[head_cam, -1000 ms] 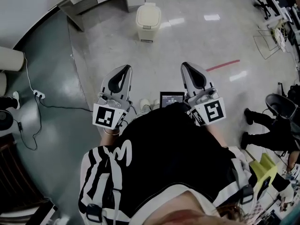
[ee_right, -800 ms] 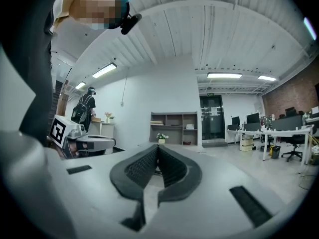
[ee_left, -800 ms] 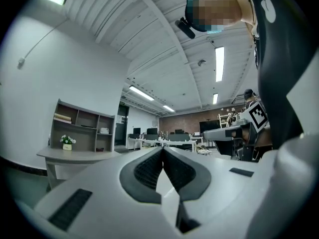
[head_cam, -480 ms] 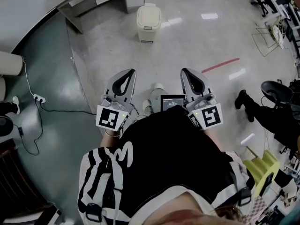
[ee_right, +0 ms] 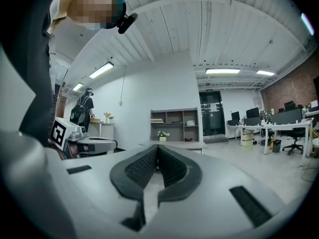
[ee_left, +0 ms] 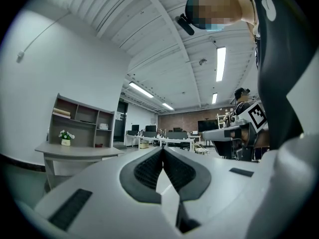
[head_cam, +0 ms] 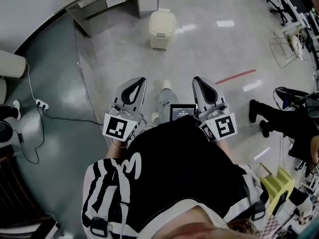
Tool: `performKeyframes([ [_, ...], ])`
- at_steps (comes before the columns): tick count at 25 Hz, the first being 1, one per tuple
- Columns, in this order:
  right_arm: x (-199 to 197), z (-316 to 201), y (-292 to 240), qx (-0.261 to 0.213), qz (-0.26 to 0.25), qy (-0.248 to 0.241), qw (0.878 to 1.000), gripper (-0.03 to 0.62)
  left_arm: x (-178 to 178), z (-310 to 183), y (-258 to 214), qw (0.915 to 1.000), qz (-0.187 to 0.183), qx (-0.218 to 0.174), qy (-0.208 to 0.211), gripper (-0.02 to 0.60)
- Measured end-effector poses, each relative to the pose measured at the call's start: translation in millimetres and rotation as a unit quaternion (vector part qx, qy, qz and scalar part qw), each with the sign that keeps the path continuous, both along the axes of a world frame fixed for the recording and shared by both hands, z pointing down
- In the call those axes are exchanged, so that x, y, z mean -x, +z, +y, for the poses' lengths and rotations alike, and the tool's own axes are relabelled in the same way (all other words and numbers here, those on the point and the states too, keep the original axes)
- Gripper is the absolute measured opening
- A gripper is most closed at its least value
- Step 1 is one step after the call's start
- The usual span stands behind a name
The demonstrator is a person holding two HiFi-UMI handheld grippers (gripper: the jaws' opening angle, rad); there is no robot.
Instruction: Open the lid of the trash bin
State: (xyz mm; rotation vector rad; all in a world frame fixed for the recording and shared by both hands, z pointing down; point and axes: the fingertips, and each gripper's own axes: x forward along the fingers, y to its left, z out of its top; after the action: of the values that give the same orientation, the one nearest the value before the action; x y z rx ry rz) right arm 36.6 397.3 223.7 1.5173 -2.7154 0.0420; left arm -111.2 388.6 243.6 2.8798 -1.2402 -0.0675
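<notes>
A cream trash bin (head_cam: 162, 30) with its lid down stands on the floor ahead, in front of a grey desk. My left gripper (head_cam: 140, 79) and right gripper (head_cam: 196, 79) are held level at waist height, well short of the bin, pointing toward it. Both are shut with nothing between the jaws. In the left gripper view the left gripper (ee_left: 162, 150) aims level across the room, with the other gripper at the right. The right gripper (ee_right: 156, 148) in its own view also shows closed pads; the bin is not in either gripper view.
A grey desk with shelves (head_cam: 107, 1) stands behind the bin. A cable and power strip (head_cam: 41, 102) lie on the darker floor at the left. Red tape (head_cam: 235, 76) marks the floor at the right. A seated person's legs (head_cam: 271, 114) and a chair are at the far right.
The person has walked forward: the bin sits slightly lower and nearer in the head view, and a foot has stepped out between the grippers. Both grippers stay shut.
</notes>
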Motion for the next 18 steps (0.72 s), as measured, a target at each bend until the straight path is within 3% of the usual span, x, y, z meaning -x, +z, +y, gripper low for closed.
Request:
performKeyframes([
  [7,-5,-12,0,-0.004,0.000,-0.005,1.000,0.008,-3,-11,-4,1.0000,0.000,-0.005,0.000,0.008],
  [18,-24,-70,1,-0.001,-0.004,-0.009,1.000,0.008,-20,-68,-8,0.9999,-0.010,-0.006,-0.002,0.008],
])
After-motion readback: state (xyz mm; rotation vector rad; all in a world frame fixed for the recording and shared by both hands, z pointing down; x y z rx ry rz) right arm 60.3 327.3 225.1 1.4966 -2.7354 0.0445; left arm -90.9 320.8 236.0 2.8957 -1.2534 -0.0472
